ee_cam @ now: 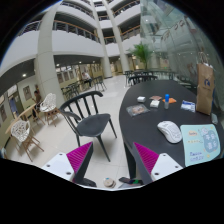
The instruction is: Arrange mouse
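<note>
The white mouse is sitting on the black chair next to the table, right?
Not quite. The gripper view shows the white mouse sitting on the dark round table, not on the black chair. The chair does stand next to the table. The gripper is open and holds nothing.

The card (203,146) at the table's (150,122) near right edge is cut off, its print too small to read. The small flat things (160,102) toward the table's far edge are too small to name. The brown bag (205,88) at the right edge is only partly visible.
</note>
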{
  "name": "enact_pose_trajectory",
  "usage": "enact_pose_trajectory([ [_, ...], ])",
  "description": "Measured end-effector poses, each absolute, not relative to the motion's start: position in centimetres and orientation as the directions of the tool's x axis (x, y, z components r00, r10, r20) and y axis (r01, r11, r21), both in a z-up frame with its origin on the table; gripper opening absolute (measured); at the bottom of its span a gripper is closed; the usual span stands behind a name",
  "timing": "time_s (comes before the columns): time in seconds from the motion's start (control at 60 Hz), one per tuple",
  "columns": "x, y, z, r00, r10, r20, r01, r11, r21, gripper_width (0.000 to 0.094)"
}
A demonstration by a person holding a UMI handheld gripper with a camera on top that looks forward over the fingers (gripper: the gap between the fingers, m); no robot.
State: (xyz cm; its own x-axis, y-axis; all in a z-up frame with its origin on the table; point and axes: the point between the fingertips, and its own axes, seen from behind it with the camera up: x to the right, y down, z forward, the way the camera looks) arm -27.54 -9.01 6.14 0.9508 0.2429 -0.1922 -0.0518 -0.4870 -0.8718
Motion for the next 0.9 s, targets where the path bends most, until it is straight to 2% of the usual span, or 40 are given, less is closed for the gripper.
enact_pose_trajectory([
  [0.217,-17.7,-7.4,3.7,0.981,0.067,-0.183,-0.122,-0.518,-0.847,0.0822],
  [0.4,-9.8,-4.1,3.4,0.994,-0.068,-0.084,-0.106,-0.485,-0.868,0.0824],
  [0.483,-8.2,-2.1,3.0,0.998,-0.055,-0.004,-0.031,-0.508,-0.861,0.082],
  [0.617,-7.4,0.4,-0.6,1.0,-0.015,0.02,0.007,-0.609,-0.793,0.0818],
  [0.7,-6.8,2.2,-1.6,0.999,-0.007,0.037,0.024,-0.626,-0.779,0.0809],
  [0.817,-7.0,5.5,-2.0,1.0,0.002,-0.003,0.0,-0.647,-0.763,0.074],
  [0.85,-6.6,6.5,-2.0,1.0,-0.005,-0.001,-0.005,-0.647,-0.762,0.0666],
  [0.883,-6.3,7.4,-2.0,1.0,-0.02,0.009,-0.005,-0.644,-0.765,0.0543],
  [0.9,-6.1,7.7,-2.0,0.999,-0.03,0.01,-0.012,-0.641,-0.767,0.0539],
])
